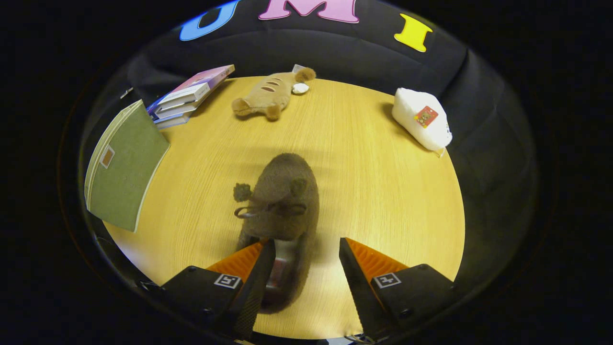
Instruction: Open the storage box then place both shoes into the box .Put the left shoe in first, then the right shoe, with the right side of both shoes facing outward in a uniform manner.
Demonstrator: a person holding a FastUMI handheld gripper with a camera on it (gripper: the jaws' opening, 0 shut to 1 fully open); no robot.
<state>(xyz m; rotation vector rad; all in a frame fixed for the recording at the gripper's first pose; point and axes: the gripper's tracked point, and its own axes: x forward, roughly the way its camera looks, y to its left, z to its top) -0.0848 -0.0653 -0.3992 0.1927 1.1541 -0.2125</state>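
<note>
A brown fuzzy shoe (283, 201) is seen on the desk (383, 191), toe pointing away, heel lying between the jaws. The gripper (306, 254) is held spread; the left finger (256, 282) sits at or over the heel opening, the right finger (359, 282) stands clear of the shoe, so nothing is pinched yet. The approach looks lined up for a heel grasp, judged as the pick-up step. Whether this is the left or right shoe cannot be told. Beyond, a plush toy (268, 96), books (187, 96), a green folder (124, 167) and a white pouch (421, 124) are spread around the desk's edge.
</note>
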